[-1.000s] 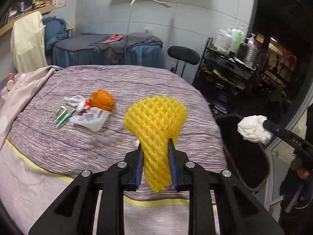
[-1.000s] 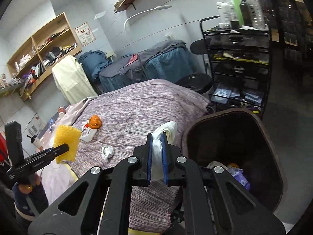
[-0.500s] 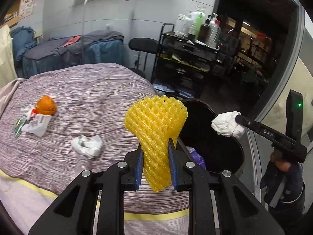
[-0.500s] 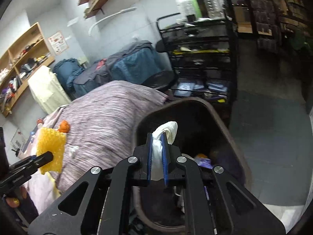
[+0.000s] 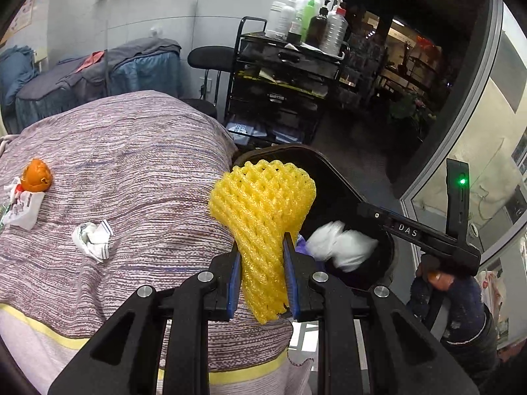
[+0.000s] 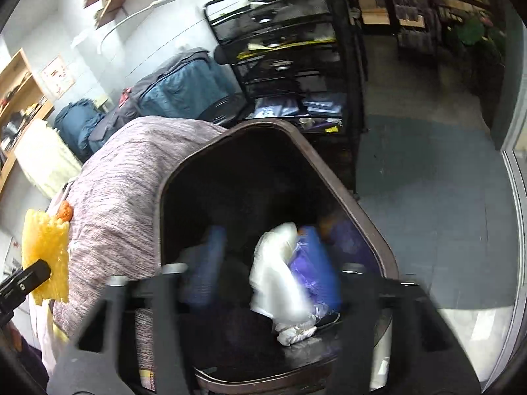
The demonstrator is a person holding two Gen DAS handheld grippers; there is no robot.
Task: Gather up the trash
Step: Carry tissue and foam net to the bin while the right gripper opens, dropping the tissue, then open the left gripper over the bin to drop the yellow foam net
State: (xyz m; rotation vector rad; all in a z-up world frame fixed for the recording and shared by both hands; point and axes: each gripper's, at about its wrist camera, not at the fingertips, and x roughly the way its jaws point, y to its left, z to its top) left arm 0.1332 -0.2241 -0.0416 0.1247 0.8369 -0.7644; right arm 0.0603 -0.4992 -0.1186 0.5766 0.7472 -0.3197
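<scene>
Left gripper: jaws nearly together, blue pads pinching the narrow stem of the yellow foam net. A firm hold.
Yellow foam net: long axis runs up and away from the jaws, flared mesh end on top, a short tail poking out below the pads. It hangs over the bed edge, right beside the bin.
Right gripper: jaws have just been opening and now stand wide apart, blue pads blurred on either side. Nothing pinched.
White wad: loose between the spread jaws, smeared by motion, over the bin's mouth. In the left view it sits inside the rim.
Dark bin: on the floor against the bed, holding purple plastic and crumpled scraps.
Bed: purple striped cover carries a crumpled white paper, an orange peel and a white wrapper, all well apart from the bin.
Writing: "DAS" in white letters on the right gripper's arm, seen from the left view. A green light glows on the upright piece behind it.
Hand: gripping the right tool's handle, dark sleeve below.
</scene>
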